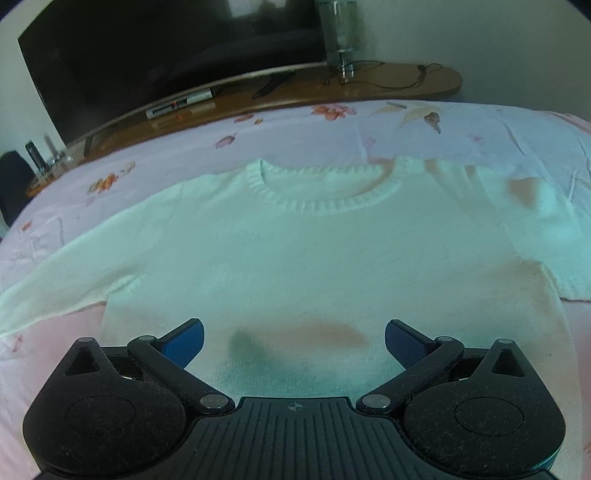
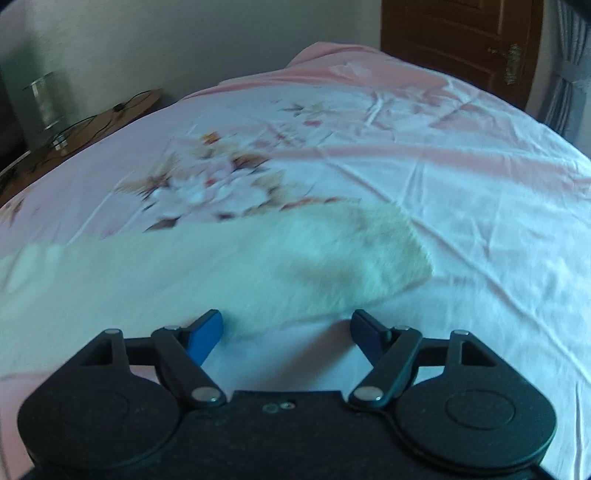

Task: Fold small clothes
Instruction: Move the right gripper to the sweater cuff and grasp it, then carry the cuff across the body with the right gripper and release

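Note:
A small white knit sweater (image 1: pixel 295 251) lies flat and face up on the bed, neck hole away from me, both sleeves spread sideways. My left gripper (image 1: pixel 294 341) is open and empty, its blue pads just above the sweater's bottom hem. In the right wrist view one sleeve (image 2: pixel 295 266) runs from the left to its cuff at mid-right. My right gripper (image 2: pixel 287 334) is open and empty, hovering at the sleeve's near edge.
The bed has a pink floral sheet (image 2: pixel 406 122). Beyond its far edge stands a curved wooden shelf (image 1: pixel 369 88) with a dark TV (image 1: pixel 147 55), a glass vase (image 1: pixel 340 33) and cables. A wooden door (image 2: pixel 461 40) is at the far right.

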Motion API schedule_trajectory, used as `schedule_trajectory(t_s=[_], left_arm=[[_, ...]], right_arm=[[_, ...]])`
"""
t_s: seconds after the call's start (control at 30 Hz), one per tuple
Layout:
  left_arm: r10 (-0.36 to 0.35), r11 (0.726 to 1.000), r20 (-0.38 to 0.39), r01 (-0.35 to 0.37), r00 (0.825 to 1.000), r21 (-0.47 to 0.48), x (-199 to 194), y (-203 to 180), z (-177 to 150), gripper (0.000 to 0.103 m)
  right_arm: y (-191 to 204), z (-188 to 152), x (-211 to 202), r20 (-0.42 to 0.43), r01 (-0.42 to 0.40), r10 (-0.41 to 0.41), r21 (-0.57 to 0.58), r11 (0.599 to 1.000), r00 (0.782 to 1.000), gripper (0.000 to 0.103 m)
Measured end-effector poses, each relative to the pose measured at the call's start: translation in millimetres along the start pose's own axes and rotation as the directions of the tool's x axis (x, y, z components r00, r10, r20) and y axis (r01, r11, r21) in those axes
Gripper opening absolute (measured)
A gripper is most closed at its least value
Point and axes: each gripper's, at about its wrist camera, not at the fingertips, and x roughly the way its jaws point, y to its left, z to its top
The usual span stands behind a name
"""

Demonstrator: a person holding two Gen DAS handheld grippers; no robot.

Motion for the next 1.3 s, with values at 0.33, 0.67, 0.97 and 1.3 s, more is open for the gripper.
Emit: schedule_trajectory(t_s=[0.33,0.67,0.97,1.3], left_arm=[[-0.047,0.997,-0.025,0.045,0.999,-0.058,9.3,15.2,2.5,0.103],[-0.031,0.999,-0.031,0.03,0.999,-0.044,12.7,22.0,1.2,0.103],[-0.07,0.992,-0.006,0.069,0.997,-0.101,8.8,41.3,2.9,0.103],[-0.007,0.978,0.015,0.01,1.0,-0.207,11.1,119.3,-1.7,0.103]], right_arm=[[3.7,14.4,8.2,0.075,-0.055,0.056,-0.01,0.998,0.996,0.014],[-17.4,14.7,7.4,0.021,-0.081,0.081,0.001,0.997,0.997,0.05],[16.3,23.6,-7.2,0.111,-0.184,0.188,-0.045,0.982,0.976,0.008],[208.9,6.3,-82.5,0.063,-0.559,0.6,-0.299,0.774,0.797,0.008]])
